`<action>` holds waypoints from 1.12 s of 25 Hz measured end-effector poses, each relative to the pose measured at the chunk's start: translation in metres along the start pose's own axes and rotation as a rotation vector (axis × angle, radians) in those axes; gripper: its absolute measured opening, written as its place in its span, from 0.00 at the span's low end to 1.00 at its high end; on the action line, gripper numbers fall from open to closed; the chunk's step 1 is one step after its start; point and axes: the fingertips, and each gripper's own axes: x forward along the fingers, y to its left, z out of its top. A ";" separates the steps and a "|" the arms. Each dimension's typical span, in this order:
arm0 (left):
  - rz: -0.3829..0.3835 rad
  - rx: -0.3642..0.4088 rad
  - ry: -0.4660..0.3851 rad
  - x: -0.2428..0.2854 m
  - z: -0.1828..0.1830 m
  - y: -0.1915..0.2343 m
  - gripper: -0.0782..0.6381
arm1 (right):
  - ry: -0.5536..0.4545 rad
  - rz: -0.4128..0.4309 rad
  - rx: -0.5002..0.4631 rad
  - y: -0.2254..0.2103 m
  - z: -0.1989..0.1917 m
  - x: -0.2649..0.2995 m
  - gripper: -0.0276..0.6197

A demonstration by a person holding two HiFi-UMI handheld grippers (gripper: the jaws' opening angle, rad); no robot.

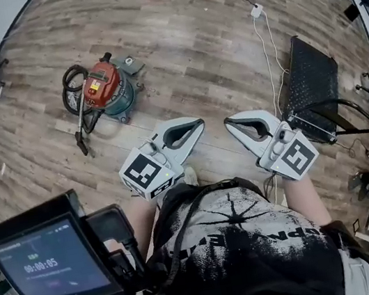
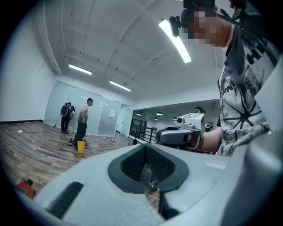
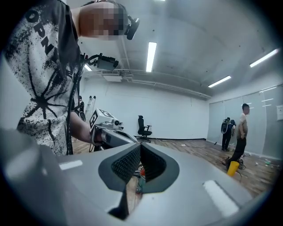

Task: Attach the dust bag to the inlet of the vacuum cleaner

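Where the vacuum cleaner point(image 1: 104, 86) sits: on the wood floor point(image 1: 178, 31), up and to the left of both tongs in the head view, well apart from them.
Vacuum cleaner look: a red top on a round blue-green body. A black hose point(image 1: 77, 102) curls at its left side, and the black nozzle lies on the floor just below it.
Left tongs point(image 1: 200, 125): clenched tight, with the two jaws pressed together and nothing between them. A hand holds them level in front of the person's chest.
Right tongs point(image 1: 229, 123): clenched tight too, with nothing between the jaws, and held level beside the left ones.
Tips: the two tips point toward each other. They are near but do not touch.
Marker cubes: one sits on the back of each pair of tongs, close to the person's shirt point(image 1: 250, 237). The shirt is black and white.
Screen point(image 1: 46, 263): a small dark screen low on the left of the head view, with white numbers on it.
Black mesh chair point(image 1: 311, 85): on the floor just right of the right tongs, tipped over.
White cable point(image 1: 257, 12): runs along the floor past the chair toward the person.
Yellow bucket point(image 2: 81, 146): stands far off on the floor.
People point(image 2: 82, 121): two stand by the glass wall, near the bucket.
Office chair point(image 3: 142, 127): black, by the far white wall.
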 end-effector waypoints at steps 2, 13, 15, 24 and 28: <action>-0.006 -0.006 0.004 -0.006 -0.003 0.023 0.11 | 0.007 -0.004 0.001 -0.008 0.000 0.021 0.05; -0.052 0.002 -0.028 0.024 0.014 0.049 0.11 | 0.043 -0.035 0.013 -0.046 -0.004 0.020 0.05; -0.038 -0.007 -0.030 0.035 0.015 0.063 0.11 | 0.057 -0.026 0.033 -0.062 -0.014 0.021 0.05; 0.066 -0.042 0.010 0.116 0.019 0.144 0.11 | 0.001 0.067 0.049 -0.180 -0.033 0.039 0.05; 0.107 -0.007 0.024 0.174 0.039 0.184 0.11 | -0.037 0.095 0.046 -0.255 -0.028 0.032 0.05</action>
